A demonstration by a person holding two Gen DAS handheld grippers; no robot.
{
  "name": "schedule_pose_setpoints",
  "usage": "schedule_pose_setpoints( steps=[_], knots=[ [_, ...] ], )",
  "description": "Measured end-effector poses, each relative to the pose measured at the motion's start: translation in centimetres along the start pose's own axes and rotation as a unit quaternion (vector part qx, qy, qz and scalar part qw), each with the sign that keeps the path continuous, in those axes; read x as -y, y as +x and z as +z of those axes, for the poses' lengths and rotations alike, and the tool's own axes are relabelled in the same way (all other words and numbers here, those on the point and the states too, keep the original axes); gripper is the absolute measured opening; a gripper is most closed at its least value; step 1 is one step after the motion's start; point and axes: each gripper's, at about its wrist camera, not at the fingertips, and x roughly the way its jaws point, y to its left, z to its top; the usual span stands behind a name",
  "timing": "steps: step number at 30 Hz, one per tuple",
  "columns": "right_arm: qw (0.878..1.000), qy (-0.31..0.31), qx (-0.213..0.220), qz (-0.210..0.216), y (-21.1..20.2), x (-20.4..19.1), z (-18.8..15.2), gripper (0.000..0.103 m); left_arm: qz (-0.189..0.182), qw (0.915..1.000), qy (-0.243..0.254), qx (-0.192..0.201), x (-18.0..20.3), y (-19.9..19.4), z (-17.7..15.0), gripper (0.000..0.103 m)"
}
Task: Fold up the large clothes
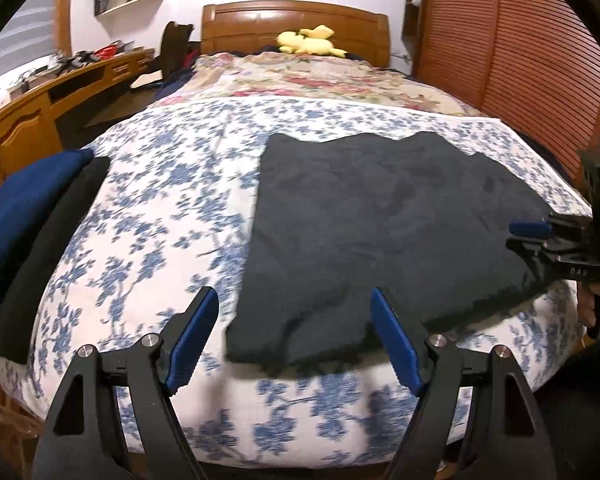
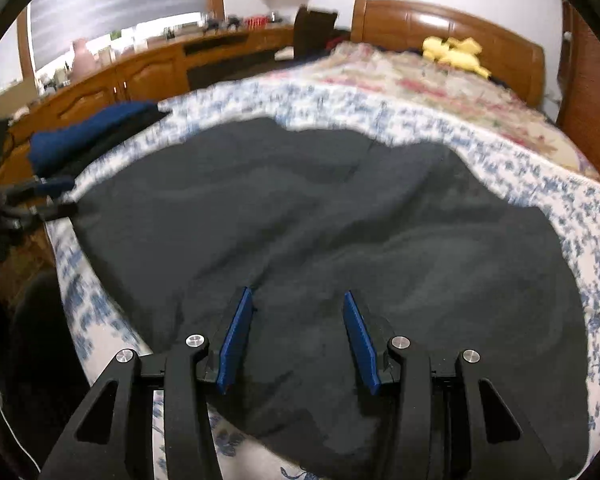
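Note:
A large dark grey garment (image 1: pixel 380 216) lies spread flat on the blue-flowered bed sheet (image 1: pixel 160 208). My left gripper (image 1: pixel 293 292) hovers open and wide over the garment's near left corner; its blue pads (image 1: pixel 192 336) touch nothing. My right gripper (image 1: pixel 532 238) reaches in from the right at the garment's right edge. In the right wrist view the garment (image 2: pixel 340 208) fills the middle. There the right gripper (image 2: pixel 296 292) stands just over it with its jaws apart and no fabric pinched. The left gripper (image 2: pixel 40 200) shows blurred at that view's left edge.
A stack of folded blue and black clothes (image 1: pixel 40 208) sits at the bed's left edge. A flowered quilt (image 1: pixel 300 80) and a yellow plush toy (image 1: pixel 308 42) lie by the wooden headboard (image 1: pixel 292 20). A wooden desk (image 1: pixel 40 100) runs along the left, a slatted wardrobe (image 1: pixel 520 60) on the right.

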Motion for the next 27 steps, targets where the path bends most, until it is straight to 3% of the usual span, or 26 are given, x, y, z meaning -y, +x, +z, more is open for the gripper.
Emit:
schedule_pose_setpoints(
  steps=[13, 20, 22, 24, 27],
  knots=[
    [1.000, -0.015, -0.008, -0.008, 1.7, -0.6, 0.4, 0.049, 0.012, 0.9987, -0.032, -0.037, -2.8, 2.0, -2.5, 0.079],
    [1.000, -0.019, -0.006, -0.010, 1.4, -0.5, 0.4, 0.049, 0.013, 0.9989, -0.030, -0.033, -2.7, 2.0, -2.7, 0.079],
    [1.000, -0.019, -0.006, -0.010, 1.4, -0.5, 0.3, 0.049, 0.009, 0.9990, -0.032, -0.031, -2.7, 1.9, -2.8, 0.074],
    [1.000, -0.019, -0.006, -0.011, 1.5, -0.5, 0.3, 0.049, -0.009, 0.9987, -0.042, -0.029, -2.8, 1.7, -2.9, 0.057],
    [1.000, -0.020, -0.005, -0.012, 1.4, -0.5, 0.3, 0.049, -0.019, 0.9981, -0.049, -0.030, -2.6, 1.6, -2.9, 0.049]
  ],
)
